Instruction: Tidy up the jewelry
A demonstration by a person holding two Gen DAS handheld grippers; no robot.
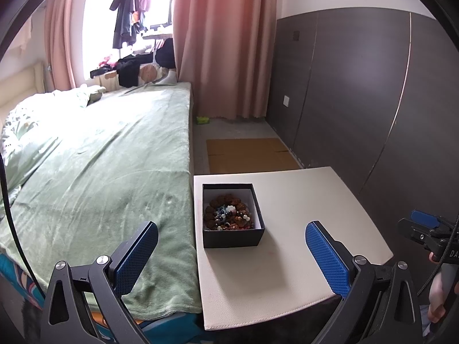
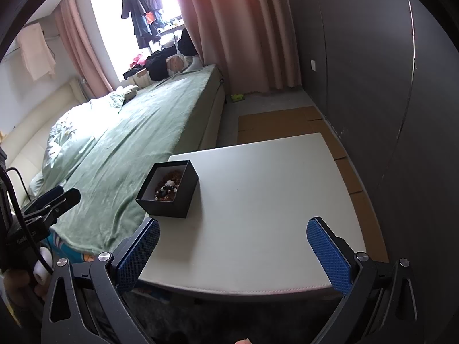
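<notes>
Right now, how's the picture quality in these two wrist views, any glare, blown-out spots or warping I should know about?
Left wrist view: the window is blown out white, the bed washes pale near it, yet the beads in the black box read clearly. Right wrist view: the same window glare, and fisheye bending curves the white tabletop edges and the dark wall panels.

A matt black cardboard box (image 1: 233, 238) with a pale paper lining holds beaded jewelry (image 1: 228, 213): rough brown seed beads among glossy white and dark ones. It sits on a desk (image 1: 301, 229) covered in smooth cream leatherette, stitched along the near edge. The left gripper (image 1: 231, 255) has blue textured rubber pads (image 1: 327, 258) on matt black plastic. Fuzzy green fleece blanket (image 1: 114, 157) covers the bed
</notes>
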